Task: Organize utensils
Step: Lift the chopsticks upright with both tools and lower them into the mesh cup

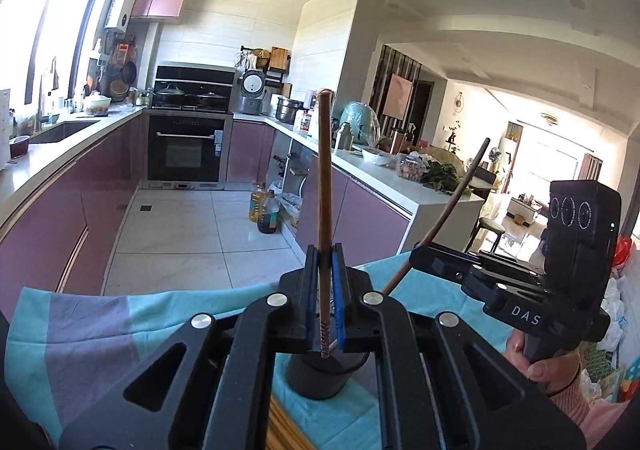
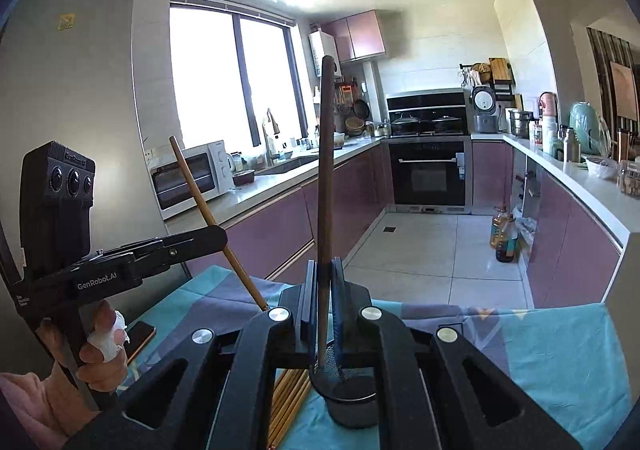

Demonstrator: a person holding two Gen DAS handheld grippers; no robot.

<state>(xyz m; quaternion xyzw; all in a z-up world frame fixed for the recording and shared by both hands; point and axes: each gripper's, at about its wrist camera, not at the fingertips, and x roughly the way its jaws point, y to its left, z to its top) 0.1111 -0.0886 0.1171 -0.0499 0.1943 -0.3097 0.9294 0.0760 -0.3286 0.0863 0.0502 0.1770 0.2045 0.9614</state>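
Kitchen cabinets behind, each gripper, left gripper (image 1: 325,290) and right gripper (image 2: 325,298), has its jaws pinching one chopstick (image 1: 325,186) upright above what seems a mesh holder (image 2: 352,394) on the cloth-covered surface (image 2: 560,354), so lower both tips-first, slowly, straight inside.

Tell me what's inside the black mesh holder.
The black mesh holder shows only bare mesh wall inside; the right gripper, shut on a dark chopstick, covers part of its mouth. Its bottom cannot be seen.
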